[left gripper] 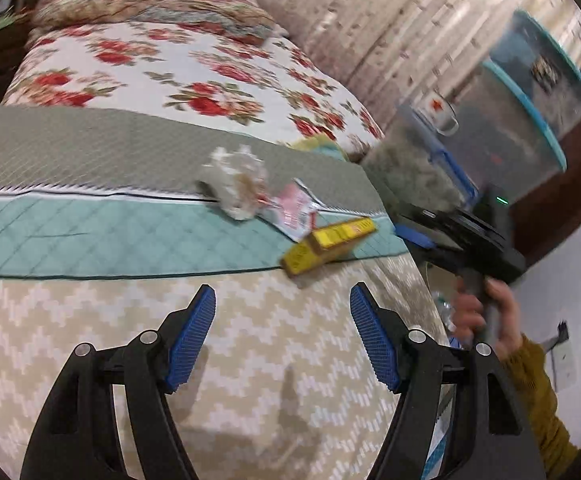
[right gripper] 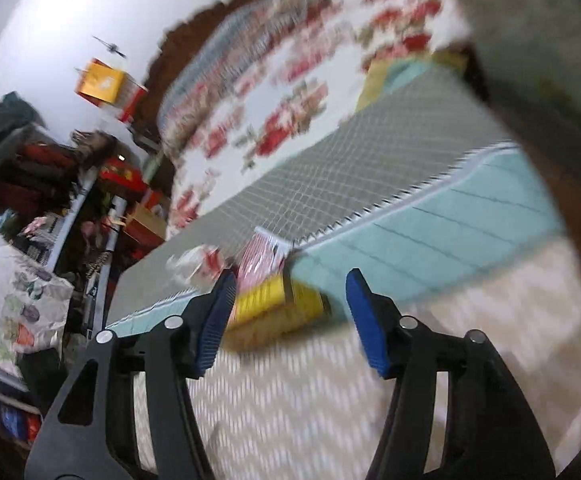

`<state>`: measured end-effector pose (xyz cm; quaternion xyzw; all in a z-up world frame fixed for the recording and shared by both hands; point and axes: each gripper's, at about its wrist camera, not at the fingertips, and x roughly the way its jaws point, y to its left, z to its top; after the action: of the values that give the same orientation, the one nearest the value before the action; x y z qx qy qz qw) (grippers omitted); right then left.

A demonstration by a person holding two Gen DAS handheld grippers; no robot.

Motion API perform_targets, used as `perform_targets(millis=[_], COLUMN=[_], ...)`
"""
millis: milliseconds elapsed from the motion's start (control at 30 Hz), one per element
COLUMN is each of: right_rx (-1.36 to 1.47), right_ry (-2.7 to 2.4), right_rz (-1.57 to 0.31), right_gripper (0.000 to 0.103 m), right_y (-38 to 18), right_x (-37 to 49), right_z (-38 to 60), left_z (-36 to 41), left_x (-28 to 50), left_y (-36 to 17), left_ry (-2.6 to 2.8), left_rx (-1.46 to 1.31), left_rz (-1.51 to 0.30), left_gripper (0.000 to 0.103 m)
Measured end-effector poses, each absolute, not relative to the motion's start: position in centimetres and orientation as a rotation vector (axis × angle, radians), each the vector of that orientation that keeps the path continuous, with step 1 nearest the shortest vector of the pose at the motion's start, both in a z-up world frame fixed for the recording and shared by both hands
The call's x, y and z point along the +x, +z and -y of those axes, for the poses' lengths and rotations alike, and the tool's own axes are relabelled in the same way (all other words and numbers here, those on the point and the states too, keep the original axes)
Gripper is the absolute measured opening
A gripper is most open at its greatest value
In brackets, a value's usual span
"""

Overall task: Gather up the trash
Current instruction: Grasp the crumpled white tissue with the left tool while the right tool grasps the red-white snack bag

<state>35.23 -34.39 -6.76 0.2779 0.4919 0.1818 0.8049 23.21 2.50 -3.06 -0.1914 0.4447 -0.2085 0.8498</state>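
Your L gripper point(left gripper: 282, 300) wide open, empty, over bed point(left gripper: 250, 360). R gripper point(right gripper: 290, 292) open too, nothing gripped; yellow box point(right gripper: 278, 308) just ahead, wrapper point(right gripper: 260, 254) + tissue point(left gripper: 236, 182) behind.

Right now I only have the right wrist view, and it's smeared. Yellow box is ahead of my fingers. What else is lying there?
Observer: The left wrist view is sharper. Past the yellow box lie a pink wrapper and a crumpled white paper wad.
Operator: Left fingers busy?
Observer: No. The left gripper is open and empty, over the zigzag blanket.
Operator: Anything beside the bed?
Observer: Stacked plastic bins, with a glass mug on the nearest one.
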Motion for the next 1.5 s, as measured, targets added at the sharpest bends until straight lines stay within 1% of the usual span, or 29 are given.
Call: perform_targets(millis=[133, 233, 267, 333, 400, 433, 467, 533, 567, 667, 733, 767, 800, 833, 867, 900, 933, 967, 1000, 1033, 1067, 1167, 1300, 1400, 1500], right_rx=[0.515, 0.483, 0.436, 0.24, 0.196, 0.199, 0.195, 0.207, 0.201, 0.189, 0.195, 0.202, 0.198, 0.171, 0.148, 0.113, 0.077, 0.06, 0.046, 0.053, 0.073, 0.115, 0.169, 0.204, 0.249], right_ry=[0.417, 0.645, 0.789, 0.91, 0.896, 0.864, 0.749, 0.584, 0.521, 0.402, 0.374, 0.383, 0.405, 0.424, 0.436, 0.468, 0.49, 0.497, 0.509, 0.519, 0.525, 0.541, 0.571, 0.594, 0.612], right_rz=[-1.143, -1.239, -1.275, -1.254, -1.211, -1.195, -1.153, -1.103, -1.096, -1.121, -1.146, -1.16, -1.181, -1.204, -1.214, -1.228, -1.237, -1.231, -1.215, -1.204, -1.19, -1.134, -1.032, -0.964, -0.919], right_gripper=[0.052, 0.051, 0.051, 0.051, 0.051, 0.052, 0.054, 0.068, 0.069, 0.069, 0.069, 0.069, 0.069, 0.068, 0.064, 0.04, 0.026, 0.024, 0.016, 0.013, 0.013, 0.012, 0.012, 0.012, 0.012], right_y=[-8.8, -9.4, -9.1, -7.6, -6.8, -6.6, -6.2, -6.3, -6.6, -8.1, -9.2, -9.5, -9.7, -10.2, -10.3, -10.5, -10.6, -10.5, -10.2, -9.8, -9.3, -7.2, -3.6, -2.0, -1.7], right_x=[38.0, 35.6, 33.4, 29.4, 28.7, 29.2, 30.9, 33.9, 35.5, 39.4, 41.6, 42.3, 42.6, 42.9, 43.1, 42.9, 42.3, 41.6, 40.8, 39.9, 39.1, 35.9, 29.7, 24.7, 19.4], right_z=[30.7, 27.4, 25.6, 23.1, 23.2, 23.6, 24.6, 26.1, 26.4, 26.4, 25.9, 25.8, 25.4, 24.5, 24.2, 23.4, 22.7, 22.4, 22.2, 22.3, 22.6, 23.2, 24.8, 25.8, 26.5], left_z=[-5.3, -6.8, -7.1, -7.0, -6.1, -5.5, -5.0, -3.3, -2.7, -0.3, 0.6, 0.8, 0.9, 0.8, 0.5, 0.3, 0.0, -0.3, -0.6, -0.8, -1.1, -2.2, -4.1, -5.0, -5.7], left_x=[23.2, 24.4, 25.1, 26.6, 28.9, 29.9, 30.9, 33.4, 34.5, 37.3, 38.6, 39.0, 39.4, 39.5, 39.4, 39.2, 38.8, 38.3, 37.6, 37.1, 36.3, 32.8, 26.1, 20.9, 16.6], left_y=[-3.6, -4.2, -4.3, -4.4, -4.1, -4.0, -4.1, -4.4, -4.6, -5.8, -7.0, -7.5, -8.2, -8.6, -8.5, -8.3, -8.1, -7.6, -7.0, -6.4, -5.7, -2.8, 0.4, 1.0, 0.3], left_ry=[-0.401, -0.372, -0.361, -0.351, -0.352, -0.346, -0.345, -0.356, -0.352, -0.338, -0.327, -0.329, -0.338, -0.338, -0.333, -0.34, -0.348, -0.357, -0.367, -0.374, -0.383, -0.428, -0.488, -0.515, -0.52], left_rx=[-0.395, -0.389, -0.385, -0.374, -0.34, -0.325, -0.317, -0.316, -0.312, -0.276, -0.263, -0.265, -0.273, -0.285, -0.293, -0.297, -0.309, -0.324, -0.335, -0.344, -0.354, -0.395, -0.445, -0.43, -0.398], left_rz=[-0.944, -0.954, -0.955, -0.959, -0.94, -0.931, -0.928, -0.935, -0.941, -0.98, -1.013, -1.03, -1.059, -1.069, -1.055, -1.053, -1.051, -1.046, -1.037, -1.026, -1.009, -0.934, -0.847, -0.813, -0.814], left_gripper=[0.066, 0.066, 0.066, 0.068, 0.072, 0.074, 0.079, 0.081, 0.081, 0.081, 0.075, 0.057, 0.042, 0.04, 0.032, 0.03, 0.029, 0.029, 0.029, 0.029, 0.029, 0.029, 0.029, 0.03, 0.03])
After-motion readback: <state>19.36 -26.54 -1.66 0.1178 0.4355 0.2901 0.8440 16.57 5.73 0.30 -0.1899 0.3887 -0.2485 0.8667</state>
